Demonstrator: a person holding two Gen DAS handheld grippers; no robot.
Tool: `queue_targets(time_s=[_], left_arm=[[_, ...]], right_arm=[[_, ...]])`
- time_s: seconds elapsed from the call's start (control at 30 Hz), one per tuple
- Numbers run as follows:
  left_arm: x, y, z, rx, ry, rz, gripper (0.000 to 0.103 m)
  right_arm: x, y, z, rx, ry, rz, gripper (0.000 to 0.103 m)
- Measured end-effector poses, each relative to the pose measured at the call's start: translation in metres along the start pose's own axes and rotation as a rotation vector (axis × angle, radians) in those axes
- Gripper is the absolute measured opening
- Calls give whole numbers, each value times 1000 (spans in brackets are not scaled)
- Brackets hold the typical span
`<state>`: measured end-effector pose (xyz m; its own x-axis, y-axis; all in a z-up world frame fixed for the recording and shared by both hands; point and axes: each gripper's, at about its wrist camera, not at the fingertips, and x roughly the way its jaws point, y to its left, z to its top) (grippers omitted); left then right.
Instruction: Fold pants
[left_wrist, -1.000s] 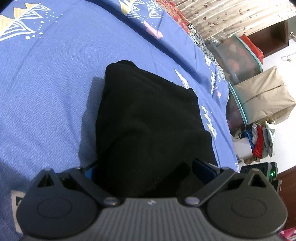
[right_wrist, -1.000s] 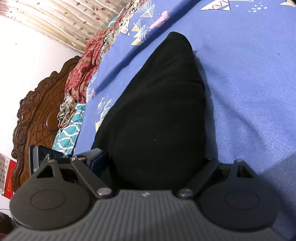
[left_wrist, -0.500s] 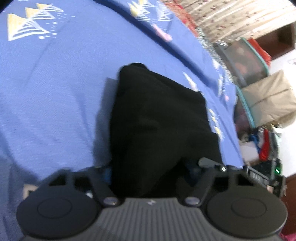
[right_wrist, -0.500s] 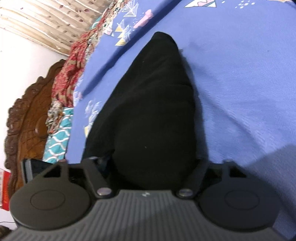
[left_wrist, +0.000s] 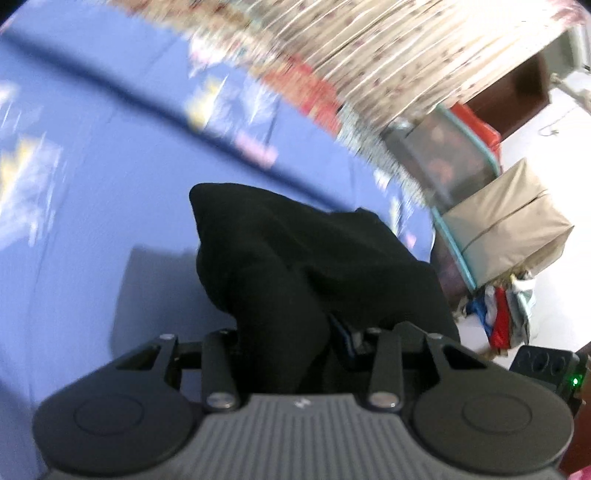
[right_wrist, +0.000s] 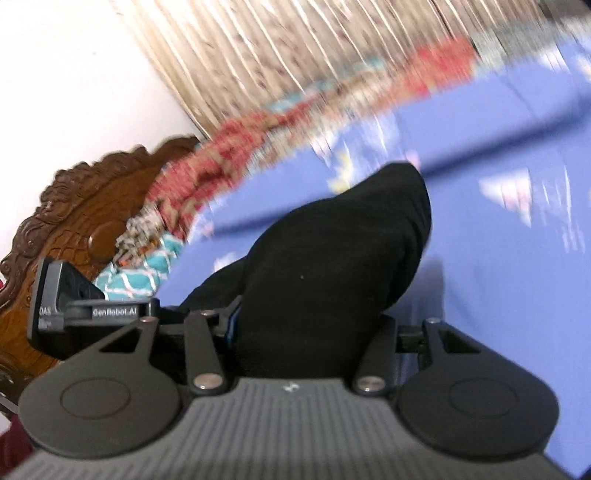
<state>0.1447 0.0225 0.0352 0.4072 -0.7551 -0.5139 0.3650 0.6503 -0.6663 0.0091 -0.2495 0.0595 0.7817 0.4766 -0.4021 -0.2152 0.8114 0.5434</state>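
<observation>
**While both grippers are clenching the black pants, a fold is going over**

While I am watching both wrist feeds, I am judging this as the carrying stage of a fold: the pants (left_wrist: 317, 258) are bunching up off the blue bedsheet (left_wrist: 92, 206), one end gathered at the tools and the far end trailing on the bed. My left gripper (left_wrist: 291, 347) is clamping a thick wad of the black cloth between its jaws, and my right gripper (right_wrist: 306, 332) is doing the same on its own side. Both backgrounds are smearing, so I am reading the tools as moving fast.

Next, I am expecting to bring the held edge across to the trailing end, keeping both tools level so the edge is landing square, then lowering before letting go.

From the left wrist I am seeing the storage boxes (left_wrist: 502, 229) and a pile of clothes (left_wrist: 498, 314) past the bed's edge, plus a shadow on the sheet under the raised cloth. From the right wrist I am seeing the carved wooden headboard (right_wrist: 85, 214), the patterned bedding (right_wrist: 207, 173) against it, and the curtain (right_wrist: 295, 48). Neither feed is showing me the waistband or cuffs clearly, so I cannot tell which end I am holding.
</observation>
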Motion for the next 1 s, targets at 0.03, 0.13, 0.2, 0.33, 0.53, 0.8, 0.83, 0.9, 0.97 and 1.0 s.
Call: queue_targets(time_s=[0.03, 0.13, 0.2, 0.33, 0.53, 0.8, 0.83, 0.9, 0.97, 1.0], left_arm=[[2, -6, 14, 28, -17, 5, 36], [12, -18, 53, 101, -65, 35, 37], [28, -19, 76, 137, -87, 69, 39], [88, 17, 103, 85, -28, 157, 39], [166, 76, 71, 4, 72, 320, 52], [116, 41, 54, 88, -8, 407, 68], [104, 34, 45, 99, -26, 418, 71], [81, 25, 26, 118, -46, 440, 71], [66, 15, 5, 142, -49, 477, 71], [59, 10, -7, 159, -49, 501, 71]], right_arm=[[4, -1, 11, -17, -20, 7, 52], [24, -8, 48, -66, -79, 26, 52], [41, -15, 68, -76, -96, 38, 52], [90, -57, 81, 14, -62, -10, 53], [171, -125, 37, 166, 182, -245, 64], [121, -106, 41, 123, 128, -329, 85], [109, -103, 36, 124, 122, -337, 85], [83, -97, 23, 142, 114, -341, 85], [57, -85, 9, 140, 102, -352, 85], [54, -76, 3, 132, 95, -359, 85]])
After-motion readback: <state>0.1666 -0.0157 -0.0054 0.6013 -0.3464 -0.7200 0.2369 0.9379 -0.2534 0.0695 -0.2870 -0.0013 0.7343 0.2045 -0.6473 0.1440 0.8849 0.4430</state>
